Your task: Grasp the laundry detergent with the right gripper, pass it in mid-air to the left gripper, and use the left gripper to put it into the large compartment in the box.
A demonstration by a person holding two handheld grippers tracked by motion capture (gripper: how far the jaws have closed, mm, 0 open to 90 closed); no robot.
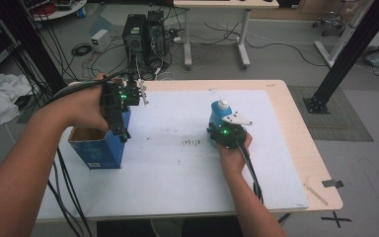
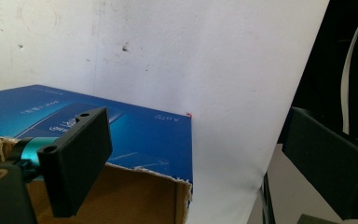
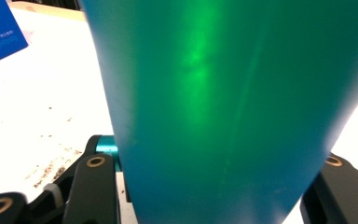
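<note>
Table [image 1: 286, 148] with a white sheet carries an open blue carton [image 1: 101, 148] at its left. Left gripper [image 1: 123, 106] hovers over the carton's rim, jaws apart and holding nothing. Right gripper [image 1: 225, 129], near the middle, is clamped on an upright blue bottle [image 1: 220, 112] with a white cap.

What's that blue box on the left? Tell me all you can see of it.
The blue box is cardboard, glossy blue outside with pale print, plain brown inside. Its top is open, with a ragged torn rim. It stands upright on the white sheet at the table's left edge. The left gripper hangs above its opening, jaws apart, one over the rim.
</note>
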